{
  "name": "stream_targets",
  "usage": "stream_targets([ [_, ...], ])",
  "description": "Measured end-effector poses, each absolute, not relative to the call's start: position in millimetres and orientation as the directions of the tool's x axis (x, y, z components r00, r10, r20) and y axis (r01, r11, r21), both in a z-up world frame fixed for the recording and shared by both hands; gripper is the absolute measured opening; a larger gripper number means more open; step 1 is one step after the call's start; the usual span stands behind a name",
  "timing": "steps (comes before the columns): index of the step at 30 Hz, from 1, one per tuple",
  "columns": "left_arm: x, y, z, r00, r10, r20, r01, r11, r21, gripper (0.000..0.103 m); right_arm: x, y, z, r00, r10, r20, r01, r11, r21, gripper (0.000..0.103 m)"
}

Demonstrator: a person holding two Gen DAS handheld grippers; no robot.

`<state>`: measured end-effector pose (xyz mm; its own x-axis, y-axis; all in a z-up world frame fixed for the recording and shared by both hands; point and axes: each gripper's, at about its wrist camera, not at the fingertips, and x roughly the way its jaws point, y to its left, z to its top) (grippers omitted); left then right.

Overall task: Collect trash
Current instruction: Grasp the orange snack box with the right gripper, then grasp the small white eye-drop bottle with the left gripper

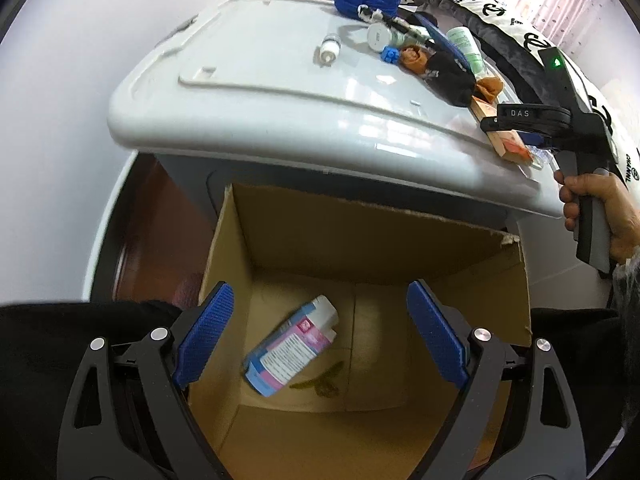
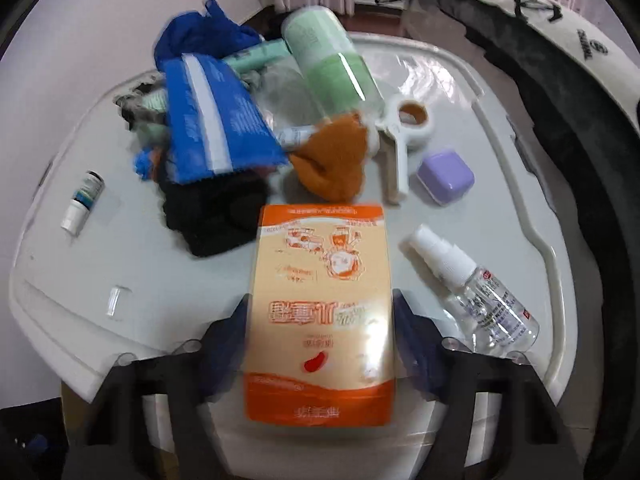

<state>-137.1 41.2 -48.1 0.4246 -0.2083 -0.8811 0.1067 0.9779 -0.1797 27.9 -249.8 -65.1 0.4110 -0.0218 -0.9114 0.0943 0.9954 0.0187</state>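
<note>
The orange-and-cream box [image 2: 320, 316], flat and printed with red lettering and cartoon drawings, lies on the white bin lid [image 2: 168, 276] between the right gripper [image 2: 320, 344] fingers, which touch its sides. The left gripper [image 1: 320, 336] fingers stand wide apart and empty over the cardboard box [image 1: 440, 360], where a pink-and-blue carton [image 1: 292, 346] lies tilted on the bottom.

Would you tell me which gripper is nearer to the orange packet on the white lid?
Right. The right gripper has the orange packet between its fingers on the white lid. The left gripper hangs open over the cardboard box below.
</note>
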Motion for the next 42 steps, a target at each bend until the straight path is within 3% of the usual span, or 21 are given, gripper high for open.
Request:
stream_targets([
  [6,-115.0,26.5,-27.6,0.486,-0.183,-0.855,0.141,0.981,-0.13,0.086,14.7,-259.2,-51.0,0.46,0.096,-0.883,0.151,0.971,0.185,0.064],
  [11,-55.5,4.9,-13.1,0.54,-0.146,-0.829,0.162,0.984,-0.067,0.086,-17.8,-252.7,-8.6,0.582,0.195,-0.79,0.108,0.944,0.313,0.064],
  [24,104.1,-22.0,-42.4,0.565,-0.084,-0.821,0.138,0.99,-0.006,0.086,-27.9,-249.7,7.1,0.62,0.222,-0.753,0.072,0.939,0.336,0.065],
  [25,108.2,-23.7,-46.3,0.557,-0.08,-0.827,0.144,0.99,0.002,0.085,-27.2,-250.8,7.1,0.62,0.223,-0.752,0.076,0.937,0.34,0.065],
  [28,120.6,-30.4,-66.6,0.516,-0.064,-0.854,0.165,0.986,0.026,0.066,-24.5,-253.6,6.1,0.616,0.242,-0.75,0.083,0.926,0.367,0.065],
  [29,118.8,-32.2,-66.4,0.537,-0.053,-0.842,0.169,0.985,0.046,0.052,-23.7,-253.6,6.2,0.617,0.246,-0.748,0.084,0.924,0.373,0.065],
  [30,119.0,-34.4,-66.6,0.542,-0.055,-0.839,0.184,0.981,0.054,0.048,-23.1,-252.8,6.6,0.618,0.245,-0.747,0.083,0.925,0.372,0.065],
  [31,119.1,-36.5,-66.0,0.542,-0.063,-0.838,0.2,0.978,0.055,0.028,-22.0,-251.4,7.2,0.62,0.238,-0.748,0.082,0.928,0.363,0.065],
  [32,118.0,-36.5,-65.3,0.545,-0.059,-0.837,0.205,0.977,0.064,0.023,-21.4,-250.5,7.6,0.621,0.234,-0.748,0.082,0.93,0.359,0.065],
  [37,104.9,-22.4,-56.9,0.569,-0.135,-0.812,0.163,0.985,-0.049,0.023,-19.1,-244.6,8.7,0.626,0.231,-0.745,0.072,0.934,0.35,0.065],
  [42,59.2,-18.4,-10.6,0.633,-0.158,-0.757,0.169,0.984,-0.064,0.023,-20.1,-238.8,8.1,0.627,0.226,-0.745,0.069,0.937,0.343,0.065],
])
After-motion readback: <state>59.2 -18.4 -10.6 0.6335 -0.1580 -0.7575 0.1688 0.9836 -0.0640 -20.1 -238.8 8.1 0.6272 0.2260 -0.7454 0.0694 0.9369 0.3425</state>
